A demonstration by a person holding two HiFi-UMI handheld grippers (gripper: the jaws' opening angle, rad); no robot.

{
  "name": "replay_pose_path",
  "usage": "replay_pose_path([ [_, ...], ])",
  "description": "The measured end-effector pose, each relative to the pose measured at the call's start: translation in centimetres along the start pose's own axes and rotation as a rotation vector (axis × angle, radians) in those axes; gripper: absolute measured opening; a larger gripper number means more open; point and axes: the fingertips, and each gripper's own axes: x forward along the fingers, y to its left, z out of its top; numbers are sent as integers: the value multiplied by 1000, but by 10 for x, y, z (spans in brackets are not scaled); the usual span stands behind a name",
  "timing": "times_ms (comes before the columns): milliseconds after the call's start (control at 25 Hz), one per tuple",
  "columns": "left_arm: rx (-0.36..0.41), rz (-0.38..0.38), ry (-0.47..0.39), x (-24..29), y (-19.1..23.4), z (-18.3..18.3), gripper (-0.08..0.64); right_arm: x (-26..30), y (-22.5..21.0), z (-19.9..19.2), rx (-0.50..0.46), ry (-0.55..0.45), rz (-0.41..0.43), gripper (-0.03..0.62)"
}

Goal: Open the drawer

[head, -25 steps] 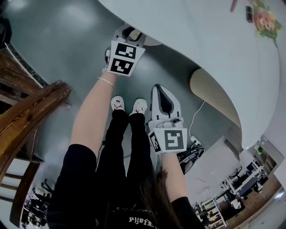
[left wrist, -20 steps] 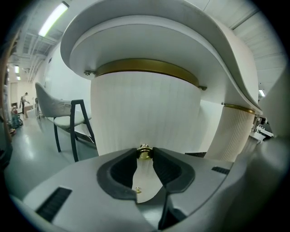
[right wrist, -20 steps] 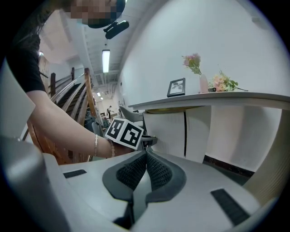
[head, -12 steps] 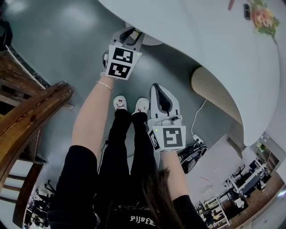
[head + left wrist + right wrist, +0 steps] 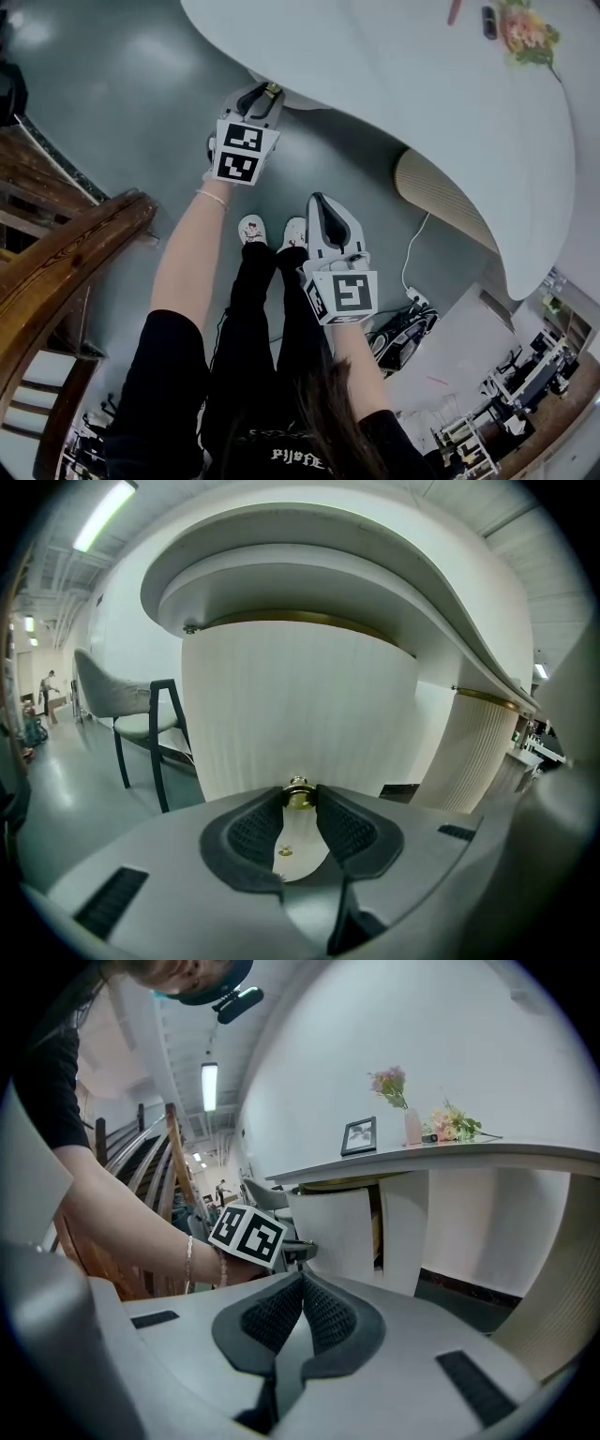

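- Head view: left gripper [image 5: 265,91] meets the curved white drawer [image 5: 305,99] under the smooth desk [image 5: 394,84]; right gripper [image 5: 319,199] is held apart from it.
- Left gripper view: ribbed black pads [image 5: 255,832] pinch the drawer's small round brass knob [image 5: 299,796].
- Right gripper view: jaws pressed together, empty.

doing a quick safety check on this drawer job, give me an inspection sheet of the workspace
surface: white curved desk top
job's things: white ribbed drawer front with brass knob; a side gap in the right gripper view suggests it is partly out
clutter: flowers, photo frame and pink vase on the desk
grippers: left gripper shut on the knob; right gripper shut, empty
cables: white cable on the floor
surroundings: wooden stair rail, chair, grey floor
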Motion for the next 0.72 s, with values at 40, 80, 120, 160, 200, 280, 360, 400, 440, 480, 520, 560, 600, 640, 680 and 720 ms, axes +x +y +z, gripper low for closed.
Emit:
replay_pose_path([
  [40, 3, -2, 7, -1, 0, 0, 124, -3, -2, -1, 12, 1, -9, 26],
  [80, 4, -3, 14, -1, -1, -1, 124, -5, -6, -2, 25, 2, -20, 26],
  [120, 4, -3, 20, -2, -1, -1, 124, -8, -10, -2, 36, 2, -33, 26],
  [160, 1, -2, 25, -3, -2, -2, 124, -10, -14, -2, 46, 1, -47, 26],
  [200, -5, -2, 29, -4, -3, -3, 124, -13, -18, -1, 53, -2, -59, 26],
  [280, -15, -6, 36, -8, -2, -4, 124, -17, -22, 4, 63, -13, -75, 26],
  [360, -12, -11, 46, -12, -2, -5, 124, -22, -24, 9, 59, -19, -83, 26],
  [400, -12, -9, 51, -13, -2, -6, 124, -25, -25, 13, 52, -20, -86, 26],
  [440, -16, -6, 56, -14, -2, -7, 124, -27, -27, 16, 45, -22, -88, 26],
  [480, -19, -3, 61, -15, -3, -8, 124, -28, -28, 20, 40, -25, -91, 26],
  [520, -18, -1, 63, -17, -3, -9, 124, -29, -29, 23, 39, -28, -93, 26],
  [560, -13, 0, 66, -18, -3, -9, 126, -30, -31, 26, 41, -32, -94, 26],
  [600, -6, -2, 69, -19, -3, -9, 126, -31, -31, 30, 45, -36, -93, 26],
  [640, 1, -5, 72, -19, -3, -9, 126, -31, -32, 32, 47, -40, -89, 26],
  [680, 5, -7, 76, -21, -3, -9, 126, -31, -32, 34, 48, -41, -82, 26],
  [720, 6, -8, 81, -22, -4, -10, 126, -32, -31, 35, 46, -40, -75, 26],
])
